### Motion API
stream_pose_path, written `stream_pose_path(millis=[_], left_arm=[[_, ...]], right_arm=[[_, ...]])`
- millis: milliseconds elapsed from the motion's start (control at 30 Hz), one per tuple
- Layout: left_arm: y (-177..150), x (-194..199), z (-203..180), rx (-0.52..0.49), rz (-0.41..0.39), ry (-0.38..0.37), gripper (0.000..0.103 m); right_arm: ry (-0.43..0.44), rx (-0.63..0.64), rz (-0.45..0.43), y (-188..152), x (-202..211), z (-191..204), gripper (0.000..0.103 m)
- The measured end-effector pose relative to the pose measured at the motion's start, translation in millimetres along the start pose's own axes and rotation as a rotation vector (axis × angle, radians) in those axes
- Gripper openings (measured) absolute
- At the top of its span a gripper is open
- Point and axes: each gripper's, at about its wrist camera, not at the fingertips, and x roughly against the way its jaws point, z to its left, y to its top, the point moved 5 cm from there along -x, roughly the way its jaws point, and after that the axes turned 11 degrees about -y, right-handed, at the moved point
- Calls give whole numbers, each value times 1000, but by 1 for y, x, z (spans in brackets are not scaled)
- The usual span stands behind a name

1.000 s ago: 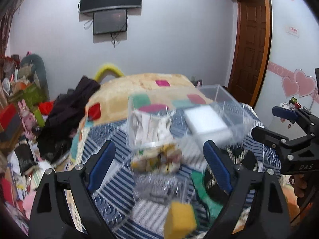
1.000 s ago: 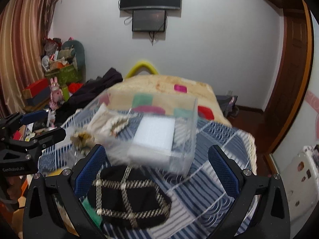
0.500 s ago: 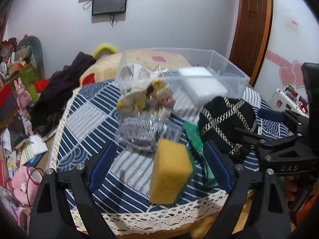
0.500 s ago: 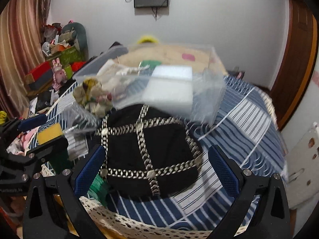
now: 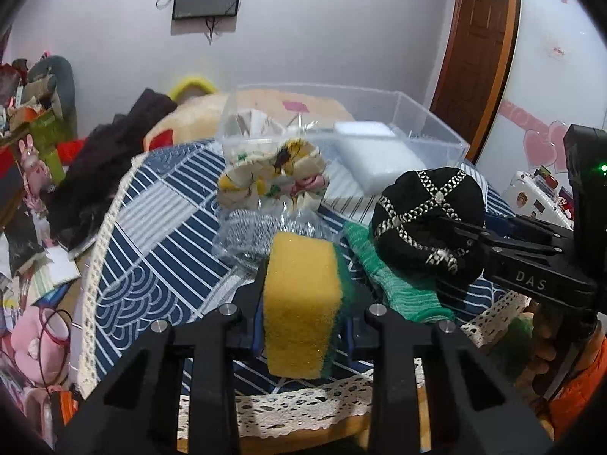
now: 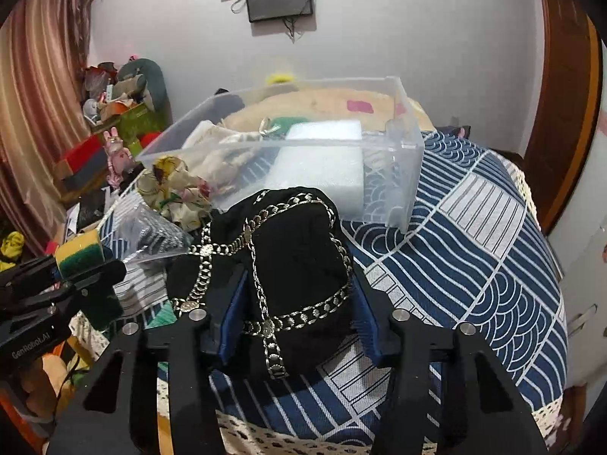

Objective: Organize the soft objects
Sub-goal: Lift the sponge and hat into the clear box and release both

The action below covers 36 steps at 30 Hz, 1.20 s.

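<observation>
My left gripper (image 5: 303,295) is shut on a yellow and green sponge (image 5: 299,303) standing upright near the table's front edge; it also shows in the right wrist view (image 6: 77,256). My right gripper (image 6: 296,303) is shut on a black hat with silver chain trim (image 6: 292,265), which also shows in the left wrist view (image 5: 425,208). A clear plastic bin (image 6: 409,174) stands behind, holding a white foam block (image 6: 322,159) and pale cloth (image 6: 224,151).
A floral fabric piece (image 5: 277,178), a steel scourer in a clear bag (image 5: 246,235) and a green cloth (image 5: 394,288) lie on the blue patterned tablecloth (image 6: 474,265). A bed and piled clutter (image 5: 34,144) lie behind and to the left.
Both grippers came down and forward to the table and closed: the left onto the sponge, the right onto the black hat.
</observation>
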Motion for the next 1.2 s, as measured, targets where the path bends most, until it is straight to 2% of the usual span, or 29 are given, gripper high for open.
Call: stream_pose_path(millis=[200, 367, 633, 967, 1200], left_arm=[[10, 20, -3, -20, -54, 13, 30], [22, 30, 1, -9, -87, 13, 30], [56, 42, 7, -11, -164, 29, 30], [103, 37, 13, -27, -231, 38, 30], [134, 16, 16, -45, -236, 37, 30]], right_arm=[[-21, 26, -58, 9, 18, 3, 44], [-26, -2, -101, 23, 30, -9, 44], [-11, -35, -162, 50, 44, -17, 44], [-30, -63, -225, 84, 42, -22, 44], [-53, -70, -245, 108, 27, -20, 44]])
